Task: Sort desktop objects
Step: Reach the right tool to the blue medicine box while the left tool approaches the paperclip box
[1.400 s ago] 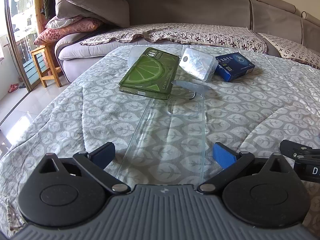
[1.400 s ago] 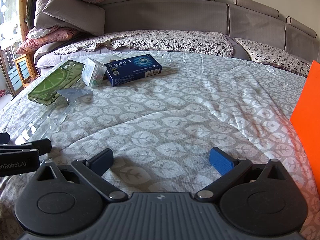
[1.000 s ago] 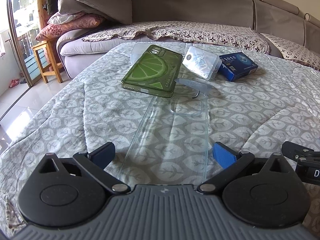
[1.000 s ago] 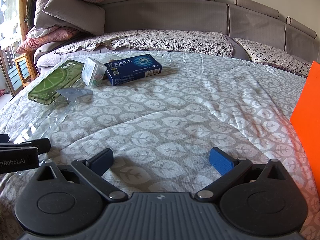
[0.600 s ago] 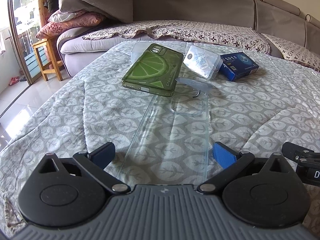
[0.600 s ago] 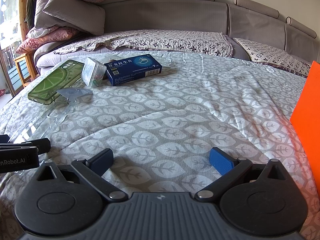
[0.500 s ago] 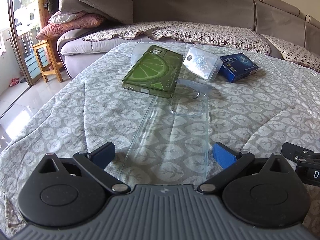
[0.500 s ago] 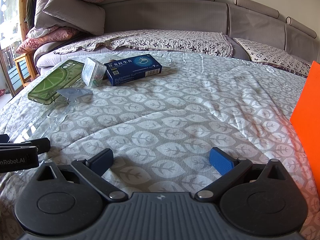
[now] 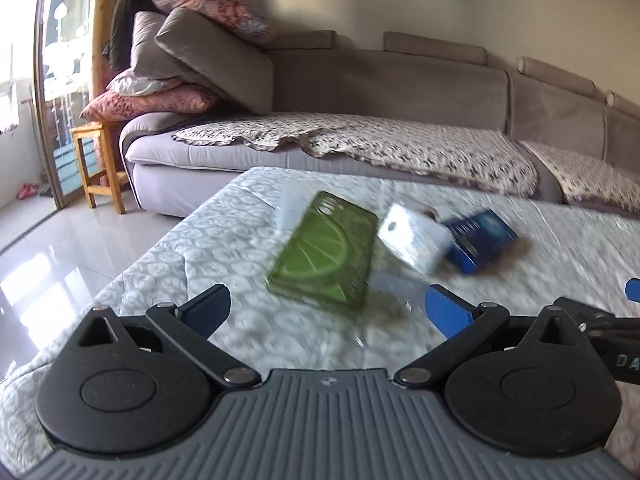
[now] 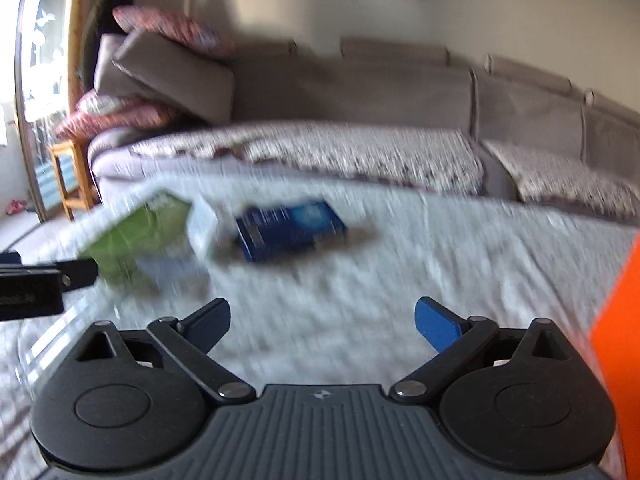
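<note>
Two hand-held grippers: the left hand-held gripper and the right hand-held gripper both have their blue pads spread wide with nothing between them, above a leaf-patterned quilt that covers the tabletop.
Left target: the green phone case lies flat on the quilt just ahead of the left jaws, still apart from them.
Neighbours: a small clear plastic box sits just beside the green case on its right, and a blue carton lies just beyond that box; in the right wrist view the same blue carton is the nearest thing in line with the right jaws.
Risk, crowding: these things lie close together, so a wide-open approach could nudge the clear box or the carton while closing on the case.
Risk, thin case: the green case is low and flat on soft cloth; pads may pinch quilt with it or slide over its edge.
Risk, clear sheet: a transparent case lies below the left jaws and is barely visible, so it could be pressed or dragged unnoticed.
Risk, collision: the right tool's tip shows at the edge of the left view; the two could knock together.
Hard to make out: both views are smeared by motion blur, the carton's print is unreadable, and an orange panel is cut off at the right edge.
</note>
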Available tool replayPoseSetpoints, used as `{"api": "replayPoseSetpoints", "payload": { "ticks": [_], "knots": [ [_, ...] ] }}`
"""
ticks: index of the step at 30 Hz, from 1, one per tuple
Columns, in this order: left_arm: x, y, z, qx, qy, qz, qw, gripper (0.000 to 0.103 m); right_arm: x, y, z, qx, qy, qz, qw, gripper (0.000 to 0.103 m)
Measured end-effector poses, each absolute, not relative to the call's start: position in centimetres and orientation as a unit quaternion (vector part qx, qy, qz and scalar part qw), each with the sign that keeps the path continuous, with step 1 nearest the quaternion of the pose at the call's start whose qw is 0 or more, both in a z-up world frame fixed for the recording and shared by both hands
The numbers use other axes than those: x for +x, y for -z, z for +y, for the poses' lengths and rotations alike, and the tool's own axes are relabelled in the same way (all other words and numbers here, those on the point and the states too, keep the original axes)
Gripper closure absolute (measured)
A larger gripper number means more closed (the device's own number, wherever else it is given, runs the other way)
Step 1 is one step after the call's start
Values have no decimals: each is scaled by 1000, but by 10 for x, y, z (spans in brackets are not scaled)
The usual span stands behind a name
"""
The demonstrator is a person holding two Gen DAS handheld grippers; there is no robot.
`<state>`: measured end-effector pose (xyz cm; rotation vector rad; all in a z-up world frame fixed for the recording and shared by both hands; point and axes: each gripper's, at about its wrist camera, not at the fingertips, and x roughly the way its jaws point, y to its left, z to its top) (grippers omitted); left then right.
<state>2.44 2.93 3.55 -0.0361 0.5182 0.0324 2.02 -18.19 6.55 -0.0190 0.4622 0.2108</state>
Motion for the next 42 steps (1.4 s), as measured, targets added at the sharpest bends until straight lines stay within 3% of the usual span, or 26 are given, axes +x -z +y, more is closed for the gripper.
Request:
{"api": "replayPoseSetpoints", "payload": {
  "ticks": [8, 15, 42],
  "knots": [
    [64, -29, 36, -14, -14, 267, 963, 0, 87, -69, -167, -47, -120, 200, 971, 0],
    [54, -31, 31, -19, -6, 262, 965, 0, 125, -53, -170, -84, -186, 256, 945, 0],
    [53, -33, 19, -14, -20, 252, 967, 0, 148, -52, -168, -110, -220, 288, 926, 0]
  ]
}}
